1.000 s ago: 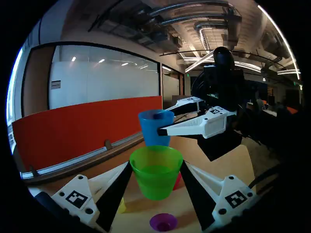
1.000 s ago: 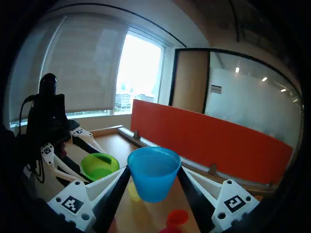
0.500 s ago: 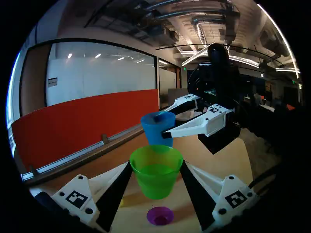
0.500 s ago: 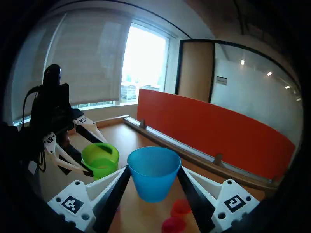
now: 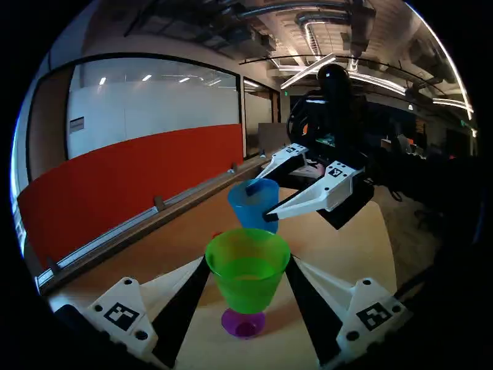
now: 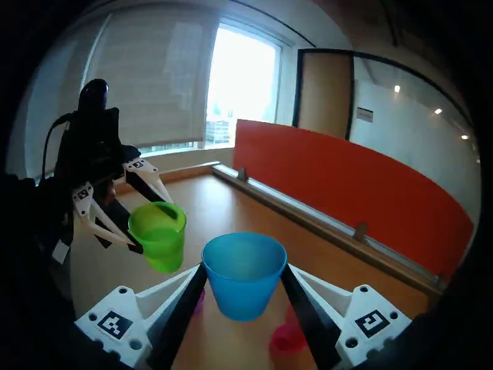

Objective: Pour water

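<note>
In the left gripper view my left gripper is shut on a translucent green cup held upright, with liquid inside. Just beyond it hangs a blue cup, pinched by my right gripper. In the right gripper view my right gripper is shut on the blue cup, upright, its inside looking empty. To its left the green cup hangs in the left gripper, above the wooden table. The two cups are close but apart.
A small purple cup stands on the table under the green cup. Pink and red small cups sit below the blue cup. An orange partition with a rail runs along the table's far edge. A window lies beyond.
Both grippers have risen and tipped down a little, so more tabletop shows. The blue cup sits slightly lower and nearer the green one. Both holds are unchanged.
</note>
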